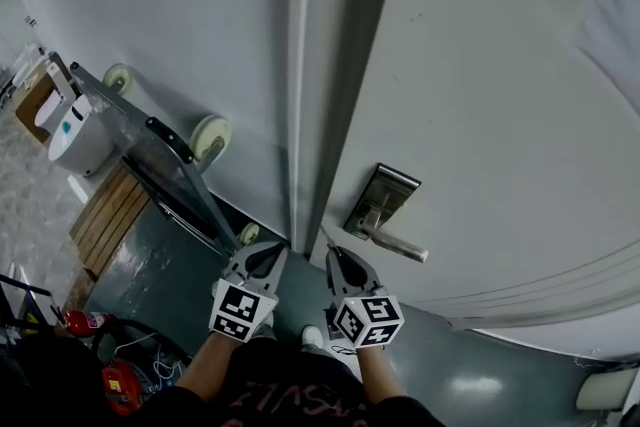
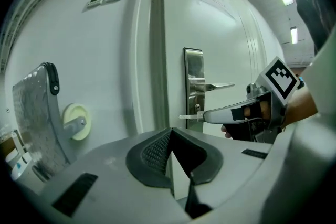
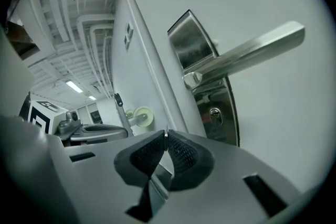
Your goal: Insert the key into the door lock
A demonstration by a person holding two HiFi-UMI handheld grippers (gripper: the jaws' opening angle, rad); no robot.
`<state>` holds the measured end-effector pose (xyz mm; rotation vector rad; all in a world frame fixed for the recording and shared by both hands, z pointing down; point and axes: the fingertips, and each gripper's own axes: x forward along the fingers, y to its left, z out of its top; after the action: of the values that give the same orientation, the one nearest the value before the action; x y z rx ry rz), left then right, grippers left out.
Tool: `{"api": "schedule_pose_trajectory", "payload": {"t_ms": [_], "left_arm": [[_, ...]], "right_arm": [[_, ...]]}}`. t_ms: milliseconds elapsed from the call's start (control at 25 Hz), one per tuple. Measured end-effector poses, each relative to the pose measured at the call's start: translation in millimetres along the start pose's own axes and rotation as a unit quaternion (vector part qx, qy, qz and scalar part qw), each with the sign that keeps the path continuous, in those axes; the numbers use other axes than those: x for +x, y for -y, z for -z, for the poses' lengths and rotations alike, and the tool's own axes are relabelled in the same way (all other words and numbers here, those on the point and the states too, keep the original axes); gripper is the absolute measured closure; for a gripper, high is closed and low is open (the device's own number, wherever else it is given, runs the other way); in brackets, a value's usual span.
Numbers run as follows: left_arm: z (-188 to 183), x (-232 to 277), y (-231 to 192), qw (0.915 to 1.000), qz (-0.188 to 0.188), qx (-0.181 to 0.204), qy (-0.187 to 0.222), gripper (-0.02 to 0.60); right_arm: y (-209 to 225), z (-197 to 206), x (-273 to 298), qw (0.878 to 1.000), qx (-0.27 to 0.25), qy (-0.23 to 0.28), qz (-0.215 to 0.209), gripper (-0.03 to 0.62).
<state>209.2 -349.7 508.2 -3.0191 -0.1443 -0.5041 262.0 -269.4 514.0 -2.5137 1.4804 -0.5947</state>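
Observation:
The white door (image 1: 480, 95) carries a steel lock plate (image 1: 383, 199) with a lever handle (image 1: 397, 244). In the right gripper view the keyhole (image 3: 214, 113) sits below the handle (image 3: 247, 53), just beyond my right gripper (image 3: 166, 136), which is shut on a thin metal key. The left gripper view shows that key (image 2: 188, 117) sticking out of the right gripper (image 2: 208, 115), its tip close to the lock plate (image 2: 194, 81) at keyhole height, apart from it. My left gripper (image 2: 170, 132) is shut with nothing in it, low beside the door frame (image 1: 298, 65).
A grey trolley (image 1: 150, 155) with cream wheels (image 1: 210, 137) leans against the wall on the left. A wooden pallet (image 1: 108, 215) and a white container (image 1: 75, 135) lie beyond it. Red equipment (image 1: 88, 321) is on the floor at the lower left.

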Motion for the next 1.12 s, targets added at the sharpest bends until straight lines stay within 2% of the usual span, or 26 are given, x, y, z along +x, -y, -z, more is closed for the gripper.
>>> {"api": "schedule_pose_trajectory", "payload": {"t_ms": [280,600,760,920,1120], "left_arm": [[-8,22,5,0.9970,0.075,0.017,0.012,0.569],[-12,33,8,0.9888,0.143,0.033,0.028,0.569],[-15,33,11,0.9834,0.172,0.042,0.036,0.569],[-14,32,6,0.9796,0.191,0.048,0.041,0.569],[-13,28,7,0.9739,0.215,0.056,0.046,0.569]], "right_arm": [[17,-2,-11,0.996,0.024,0.022,0.079,0.514],[23,0,-21,0.986,0.060,0.053,0.149,0.514],[26,0,-28,0.977,0.083,0.074,0.181,0.514],[28,0,-33,0.965,0.130,0.104,0.202,0.514],[27,3,-42,0.953,0.156,0.126,0.227,0.514]]}}
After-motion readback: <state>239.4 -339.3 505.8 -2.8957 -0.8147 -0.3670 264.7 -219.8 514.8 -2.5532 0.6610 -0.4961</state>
